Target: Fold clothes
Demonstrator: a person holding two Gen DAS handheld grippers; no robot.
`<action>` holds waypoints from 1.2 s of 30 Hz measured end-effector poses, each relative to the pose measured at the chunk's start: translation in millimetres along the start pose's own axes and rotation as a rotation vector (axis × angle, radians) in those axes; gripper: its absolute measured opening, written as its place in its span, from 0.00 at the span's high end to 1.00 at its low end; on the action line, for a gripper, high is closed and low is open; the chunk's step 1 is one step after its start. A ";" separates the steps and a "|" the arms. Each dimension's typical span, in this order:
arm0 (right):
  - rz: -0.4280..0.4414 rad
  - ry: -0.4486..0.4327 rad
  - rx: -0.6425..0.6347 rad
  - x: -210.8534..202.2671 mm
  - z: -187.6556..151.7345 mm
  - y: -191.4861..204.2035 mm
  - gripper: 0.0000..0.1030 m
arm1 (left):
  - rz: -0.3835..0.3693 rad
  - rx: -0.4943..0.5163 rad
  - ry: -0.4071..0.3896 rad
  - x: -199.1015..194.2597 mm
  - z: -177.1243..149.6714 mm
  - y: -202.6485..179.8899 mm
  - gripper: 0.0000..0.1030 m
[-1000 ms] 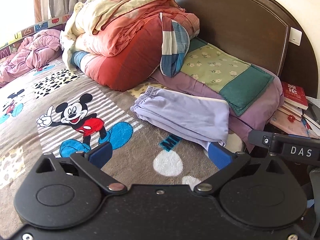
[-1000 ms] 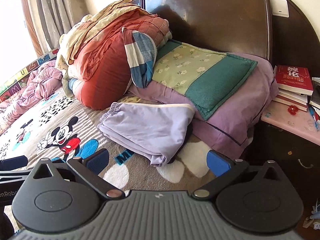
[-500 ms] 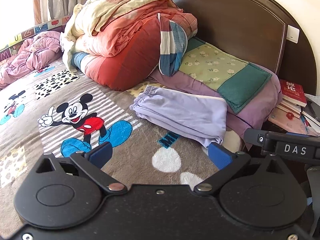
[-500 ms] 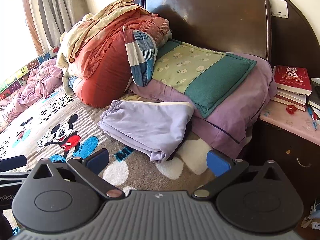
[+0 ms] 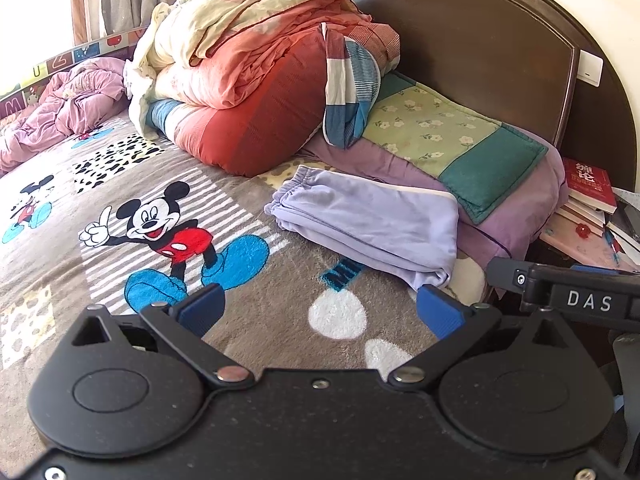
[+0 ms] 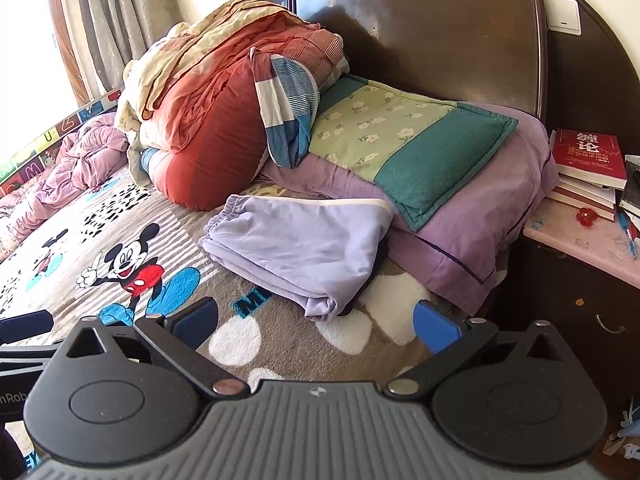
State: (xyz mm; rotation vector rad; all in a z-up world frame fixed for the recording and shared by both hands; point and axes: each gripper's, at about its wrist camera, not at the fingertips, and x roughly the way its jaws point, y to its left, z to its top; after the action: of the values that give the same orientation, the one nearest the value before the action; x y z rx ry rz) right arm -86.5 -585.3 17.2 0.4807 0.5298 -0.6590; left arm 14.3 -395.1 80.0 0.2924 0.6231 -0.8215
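Right wrist: folded lavender garment (image 6: 304,248) lies beyond wide-spread, empty right hand-held gripper (image 6: 316,326).

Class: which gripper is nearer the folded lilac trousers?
Left, narrowly. The left gripper has one fingertip almost under the lilac trousers; the right gripper hangs just short.

Soft matt lilac cloth in the folded pants (image 5: 372,224) ahead of the fingers; fuzzy plush blanket (image 5: 260,312) beneath; glossy dark wood headboard (image 6: 440,48) far ahead; matt black plastic left gripper (image 5: 318,312).
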 end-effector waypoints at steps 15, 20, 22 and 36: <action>-0.010 0.005 0.000 1.0 -5.8 -3.6 0.00 | 0.089 0.083 -0.028 -6.6 -3.2 -14.9 0.00; -0.016 0.006 0.004 0.2 -7.4 -8.4 0.00 | 0.056 0.075 -0.012 -3.9 -4.6 -17.1 0.00; -0.020 0.006 0.006 0.5 -7.4 -10.2 0.00 | 0.050 0.075 -0.008 -2.9 -5.0 -18.2 0.00; -0.023 0.011 0.009 1.5 -7.1 -12.7 0.00 | 0.024 0.055 0.010 0.0 -5.4 -18.5 0.00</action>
State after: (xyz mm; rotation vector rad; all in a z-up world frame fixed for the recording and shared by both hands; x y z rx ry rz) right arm -96.2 -590.7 7.7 0.4877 0.5432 -0.6811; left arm -1.9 -404.7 75.7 0.3536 0.6060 -0.8154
